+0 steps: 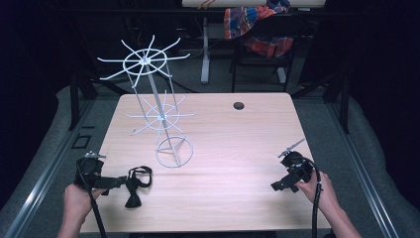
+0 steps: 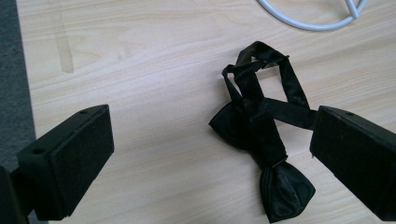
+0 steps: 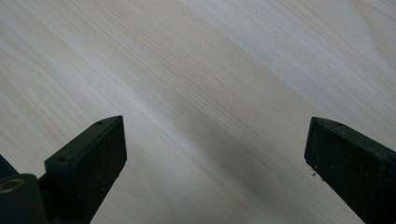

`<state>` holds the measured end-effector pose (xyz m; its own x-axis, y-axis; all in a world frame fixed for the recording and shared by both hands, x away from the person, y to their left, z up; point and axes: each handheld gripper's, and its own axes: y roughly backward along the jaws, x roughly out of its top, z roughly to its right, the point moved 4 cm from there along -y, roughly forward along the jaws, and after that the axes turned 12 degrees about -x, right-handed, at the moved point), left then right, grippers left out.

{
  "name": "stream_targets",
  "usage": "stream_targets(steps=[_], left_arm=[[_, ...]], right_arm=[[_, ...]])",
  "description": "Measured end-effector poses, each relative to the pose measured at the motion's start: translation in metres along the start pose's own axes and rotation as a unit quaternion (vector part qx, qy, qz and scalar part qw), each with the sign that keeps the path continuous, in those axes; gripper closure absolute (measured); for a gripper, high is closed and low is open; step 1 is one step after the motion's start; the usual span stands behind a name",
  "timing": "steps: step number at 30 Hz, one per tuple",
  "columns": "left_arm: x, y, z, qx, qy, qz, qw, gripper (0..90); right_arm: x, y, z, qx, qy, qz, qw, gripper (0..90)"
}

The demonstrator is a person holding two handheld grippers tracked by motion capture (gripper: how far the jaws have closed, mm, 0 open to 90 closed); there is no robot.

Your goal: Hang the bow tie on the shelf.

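One black bow tie (image 1: 134, 186) is seen lying flat on the table (image 1: 233, 148) near its front left corner, strap looped above the two lobes. In the left gripper view the bow tie (image 2: 261, 140) lies between the spread jaws of the left hand-held gripper (image 2: 210, 158); whether the strap touches the jaw at the picture's right cannot be told, and nothing is pinched. One white wire rack (image 1: 158, 111) with two spoked tiers and one ring base is stood just beyond the bow tie; only an arc of its base (image 2: 308, 21) is caught in the left gripper view. Two hand-held grippers are counted: the left hand-held gripper (image 1: 116, 182) and the right hand-held gripper (image 1: 283, 184), well apart. The right hand-held gripper (image 3: 215, 163) is held spread over bare table. One dark hole (image 1: 239, 105) is noted in the table's far side. Cloth on a chair behind is cut off and hard to make out.
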<state>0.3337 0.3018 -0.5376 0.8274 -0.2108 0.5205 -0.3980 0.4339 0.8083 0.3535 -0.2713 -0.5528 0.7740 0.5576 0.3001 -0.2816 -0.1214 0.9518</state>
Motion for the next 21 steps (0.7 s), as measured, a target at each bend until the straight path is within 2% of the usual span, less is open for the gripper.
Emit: stream_targets(steps=[2, 3, 4, 6, 11, 12, 14, 17, 19, 21], left_arm=[[0.0011, 0.0021, 0.0006, 0.007, -0.005, 0.008, 0.9999, 0.0], [0.0016, 0.0024, 0.0008, 0.005, -0.004, 0.014, 0.9999, 0.0], [0.0019, 0.0028, 0.0009, 0.004, -0.004, 0.015, 0.9999, 0.0], [0.0018, 0.0029, 0.0012, 0.002, -0.005, 0.017, 0.9998, 0.0], [0.0004, 0.0033, 0.0005, -0.001, -0.001, 0.02, 0.9998, 0.0], [0.0001, 0.0032, 0.0, -0.002, -0.002, 0.018, 0.9998, 0.0], [-0.0003, 0.0027, -0.0009, -0.005, 0.001, 0.017, 0.9998, 0.0], [0.0004, 0.0021, -0.0005, -0.004, 0.0, 0.016, 0.9999, 0.0], [0.0014, 0.0017, 0.0009, -0.005, 0.0, 0.018, 0.9998, 0.0], [0.0024, 0.0014, 0.0023, -0.009, 0.0, 0.015, 0.9998, 0.0]], right_arm=[[-0.0003, 0.0007, 0.0007, 0.002, 0.002, -0.004, 1.0, 5.7], [-0.0004, 0.0004, 0.0008, -0.006, -0.002, 0.002, 1.0, 5.7], [-0.0005, 0.002, 0.0018, -0.007, 0.006, -0.005, 0.9999, 5.7], [0.0001, 0.0022, 0.0, -0.006, -0.001, 0.001, 1.0, 5.8], [0.0017, 0.0015, -0.0013, -0.005, 0.002, 0.003, 1.0, 5.9], [0.0017, 0.0023, -0.0001, -0.009, 0.007, -0.004, 0.9999, 6.0], [0.0027, 0.0015, -0.0015, -0.01, -0.001, 0.004, 0.9999, 6.4], [0.0023, 0.0016, -0.002, -0.009, 0.0, -0.003, 1.0, 6.3], [0.0019, 0.0008, -0.0027, -0.01, -0.005, 0.002, 0.9999, 6.3], [0.0012, 0.0019, -0.0017, -0.009, 0.001, -0.005, 0.9999, 6.4]])
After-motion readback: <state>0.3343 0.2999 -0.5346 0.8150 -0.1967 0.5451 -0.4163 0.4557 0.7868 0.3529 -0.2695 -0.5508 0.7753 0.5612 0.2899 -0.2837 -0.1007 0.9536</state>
